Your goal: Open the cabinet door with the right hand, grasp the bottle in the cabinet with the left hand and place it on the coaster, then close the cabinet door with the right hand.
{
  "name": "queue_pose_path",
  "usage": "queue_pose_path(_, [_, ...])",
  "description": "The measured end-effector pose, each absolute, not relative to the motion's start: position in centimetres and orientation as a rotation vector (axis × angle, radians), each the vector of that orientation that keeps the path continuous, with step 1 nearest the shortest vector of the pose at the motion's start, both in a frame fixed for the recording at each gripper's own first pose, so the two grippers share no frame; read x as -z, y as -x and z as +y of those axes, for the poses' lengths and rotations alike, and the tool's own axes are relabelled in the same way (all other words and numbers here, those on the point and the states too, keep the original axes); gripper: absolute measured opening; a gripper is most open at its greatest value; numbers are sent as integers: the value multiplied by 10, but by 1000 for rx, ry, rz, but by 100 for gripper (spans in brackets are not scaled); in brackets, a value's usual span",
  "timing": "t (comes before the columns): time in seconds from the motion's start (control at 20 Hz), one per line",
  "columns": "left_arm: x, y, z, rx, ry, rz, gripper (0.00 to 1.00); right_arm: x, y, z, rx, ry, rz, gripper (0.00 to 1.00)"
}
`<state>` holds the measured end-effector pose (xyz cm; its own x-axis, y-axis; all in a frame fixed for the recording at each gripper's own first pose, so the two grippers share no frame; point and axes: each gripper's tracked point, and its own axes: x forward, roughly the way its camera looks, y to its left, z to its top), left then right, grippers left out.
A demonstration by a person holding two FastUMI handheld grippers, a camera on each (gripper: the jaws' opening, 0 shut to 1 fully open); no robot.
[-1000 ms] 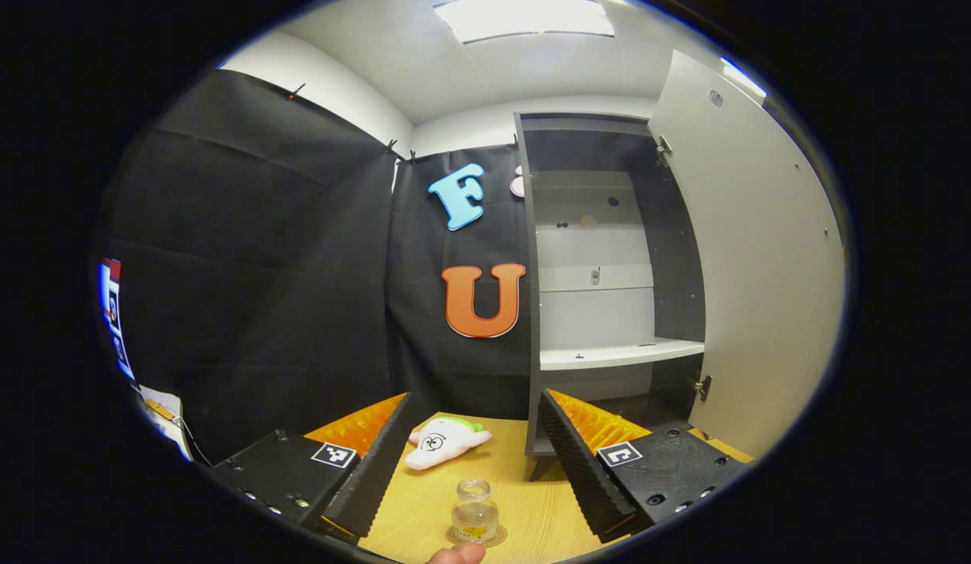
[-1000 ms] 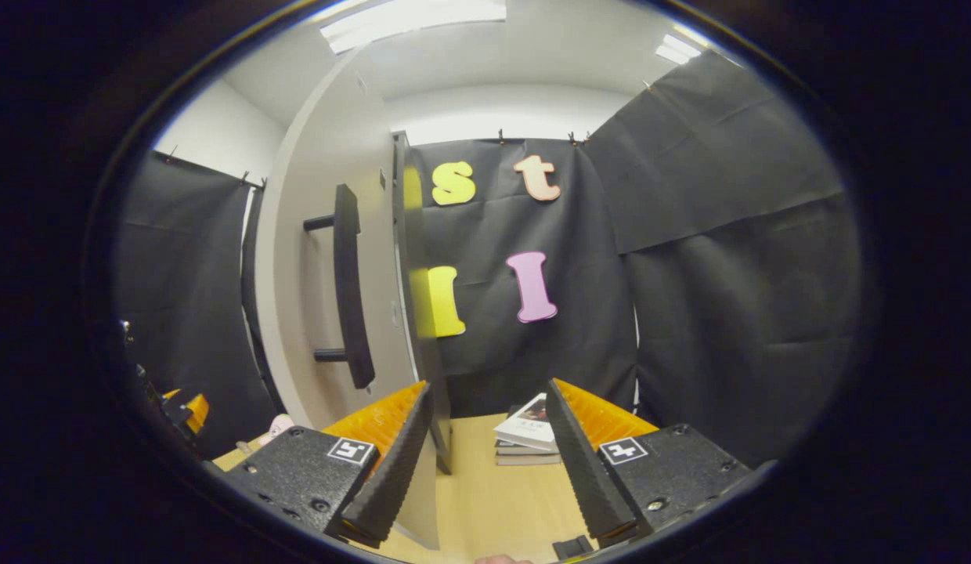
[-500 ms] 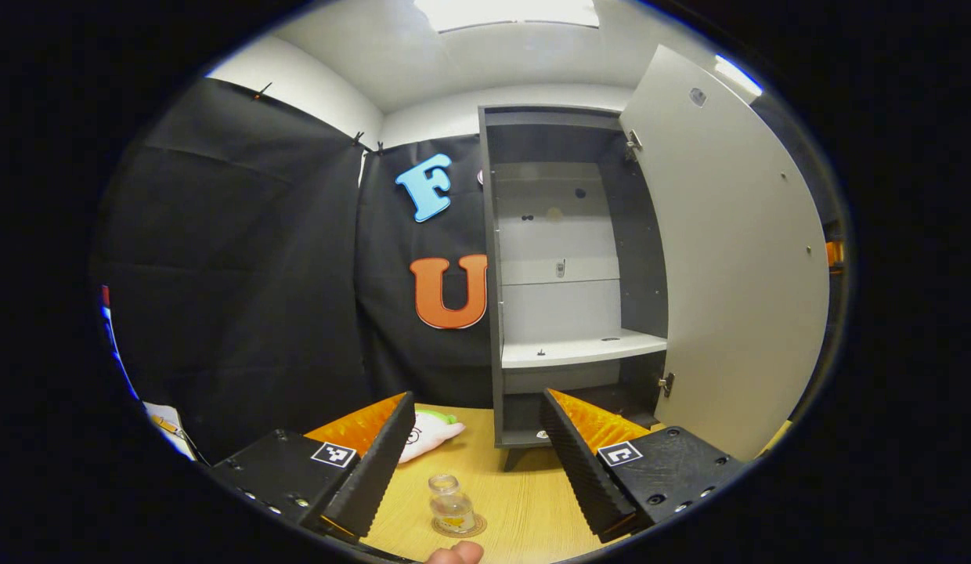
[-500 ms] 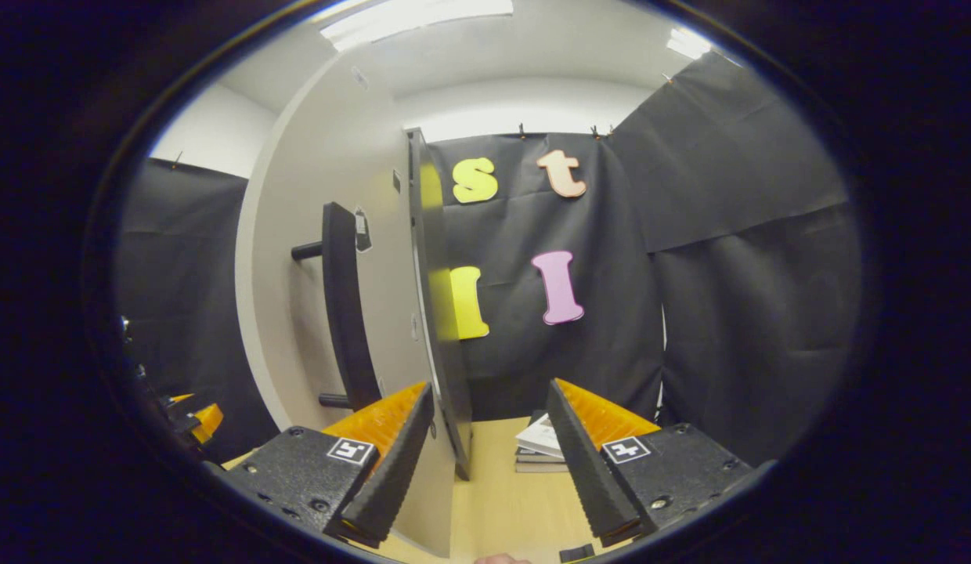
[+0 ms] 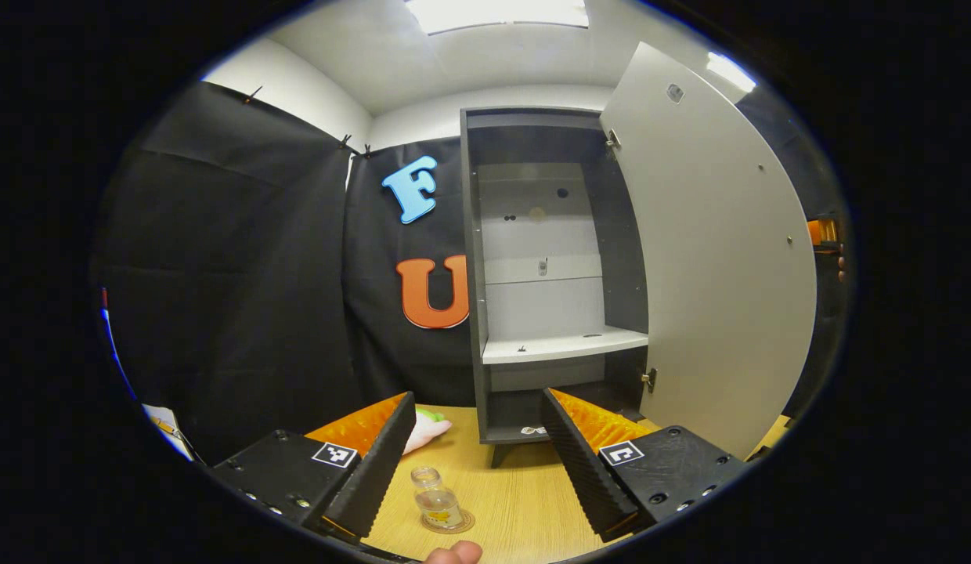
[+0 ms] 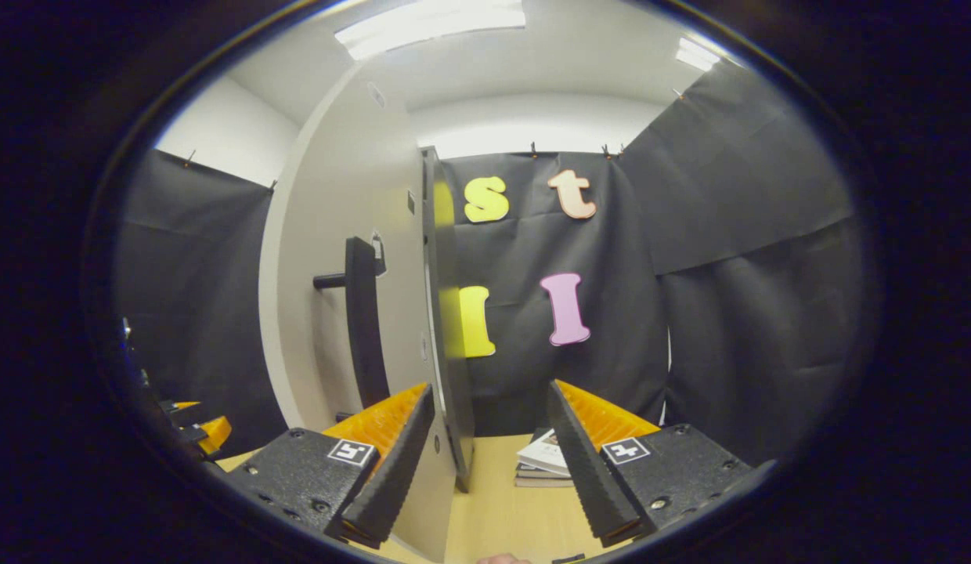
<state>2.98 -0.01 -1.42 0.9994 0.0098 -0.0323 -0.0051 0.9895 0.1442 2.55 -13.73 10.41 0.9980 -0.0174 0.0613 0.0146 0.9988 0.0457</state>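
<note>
Glass is what the one little bottle [image 5: 437,504] is made of, and it stands on one round coaster [image 5: 459,524] on the table [image 5: 525,501]. One cabinet [image 5: 532,266] has its door [image 5: 712,258] wide open. Two grippers, left [image 5: 474,462] and right [image 6: 485,462], both gape, holding nothing.

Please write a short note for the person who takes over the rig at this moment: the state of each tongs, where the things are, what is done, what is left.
Left tongs: open, holding nothing.
Right tongs: open, holding nothing, facing the edge of the cabinet door, its handle just to the left.
Bottle: upright on the coaster, on the table.
Done: cabinet opened, bottle placed.
Left: close the door with the right tongs.
</note>
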Motion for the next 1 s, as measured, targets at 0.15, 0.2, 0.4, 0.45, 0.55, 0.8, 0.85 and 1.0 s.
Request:
queue_pose_path(0.15, [16,-28,0,-6,-135,33,96,-108,-23,-130,19,29,-64,89])
queue_pose_path(0.2, [18,-28,2,-5,-129,37,96,-110,-23,-126,18,41,-71,90])
queue_pose_path(0.4, [21,-25,13,-22,-118,43,96,-104,-26,-98,-40,21,-58,89])
queue_pose_path(0.45, [22,-23,16,-27,-117,43,96,-104,-29,-89,-63,14,-52,90])
queue_pose_path(0.55, [23,-23,22,-32,-117,44,96,-103,-32,-70,-111,0,-45,90])
queue_pose_path(0.8, [26,-24,32,-34,-114,42,100,-102,-44,-29,-176,-1,-47,90])
queue_pose_path(0.85, [27,-24,33,-33,-113,42,96,-103,-47,-22,-181,4,-51,90])
queue_pose_path(1.0, [30,-28,35,-22,-101,43,96,-103,-57,5,-221,23,-56,90])
